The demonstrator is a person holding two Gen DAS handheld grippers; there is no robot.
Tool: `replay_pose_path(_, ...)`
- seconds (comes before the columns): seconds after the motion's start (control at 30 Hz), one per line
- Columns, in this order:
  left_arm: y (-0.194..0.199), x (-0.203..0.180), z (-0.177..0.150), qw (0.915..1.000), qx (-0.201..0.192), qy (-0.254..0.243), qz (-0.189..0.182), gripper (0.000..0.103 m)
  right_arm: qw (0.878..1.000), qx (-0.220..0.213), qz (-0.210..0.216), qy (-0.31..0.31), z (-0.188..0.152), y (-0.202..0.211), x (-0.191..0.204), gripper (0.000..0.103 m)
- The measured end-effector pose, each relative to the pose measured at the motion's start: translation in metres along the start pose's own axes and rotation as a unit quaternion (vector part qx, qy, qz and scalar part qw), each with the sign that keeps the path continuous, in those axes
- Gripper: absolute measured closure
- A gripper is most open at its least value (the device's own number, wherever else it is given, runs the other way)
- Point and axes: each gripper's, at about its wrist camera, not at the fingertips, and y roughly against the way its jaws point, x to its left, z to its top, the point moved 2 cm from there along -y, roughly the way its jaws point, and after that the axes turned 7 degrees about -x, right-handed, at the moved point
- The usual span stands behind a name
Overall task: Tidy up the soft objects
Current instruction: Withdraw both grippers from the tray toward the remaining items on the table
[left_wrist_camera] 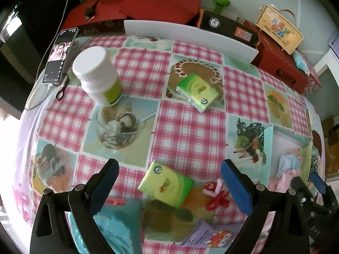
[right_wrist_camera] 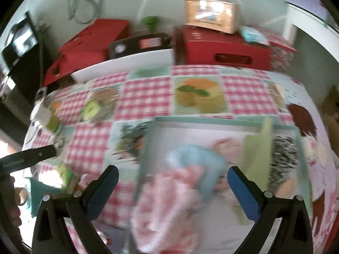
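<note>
My left gripper [left_wrist_camera: 169, 183] hangs open just above the checked tablecloth. A green tissue pack [left_wrist_camera: 166, 184] lies flat between its blue pads without touching them. A second green tissue pack [left_wrist_camera: 198, 92] rests farther back on the printed cake. My right gripper [right_wrist_camera: 173, 188] is open over a teal-rimmed box [right_wrist_camera: 222, 120]. In the box are a pink checked cloth [right_wrist_camera: 169, 201], a light blue cloth [right_wrist_camera: 197, 160], an upright green pack [right_wrist_camera: 257, 154] and a zebra-patterned piece [right_wrist_camera: 281, 158]. The right wrist view is blurred. The box [left_wrist_camera: 268, 146] also shows at the right of the left wrist view.
A white bottle [left_wrist_camera: 97, 76] stands at the back left, with a phone [left_wrist_camera: 60, 55] and small scissors [left_wrist_camera: 62, 90] beside it. A red-pink fuzzy piece [left_wrist_camera: 216, 192], a purple packet [left_wrist_camera: 207, 235] and a teal cloth [left_wrist_camera: 114, 228] lie near the front. Red boxes [left_wrist_camera: 148, 2] and a white board [left_wrist_camera: 190, 36] line the far edge.
</note>
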Motion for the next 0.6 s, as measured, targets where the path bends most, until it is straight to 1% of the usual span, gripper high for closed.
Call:
replay_pose_path(0.13, -0.003, 0.012, -0.006, 0.9999, 0.016, 0.002, 0.005, 0.006, 0.999, 0.011, 0.029, 0.030, -0.006, -0.008, 0.036, 0.000)
replay_pose_path(0.33, -0.005, 0.029, -0.012, 0.9994, 0.029, 0.008, 0.015, 0.006, 0.996, 0.034, 0.053, 0.063, -0.018, -0.023, 0.072, 0.000)
replay_pose_path(0.47, -0.008, 0.033, -0.014, 0.9991, 0.037, 0.006, 0.019, 0.006, 0.994, 0.054, 0.062, 0.079, -0.026, -0.034, 0.087, 0.000)
replay_pose_path(0.6, -0.012, 0.032, -0.016, 0.9989, 0.045, -0.001, 0.015, 0.006, 0.991, 0.064, 0.069, 0.090, -0.033, -0.042, 0.097, 0.000)
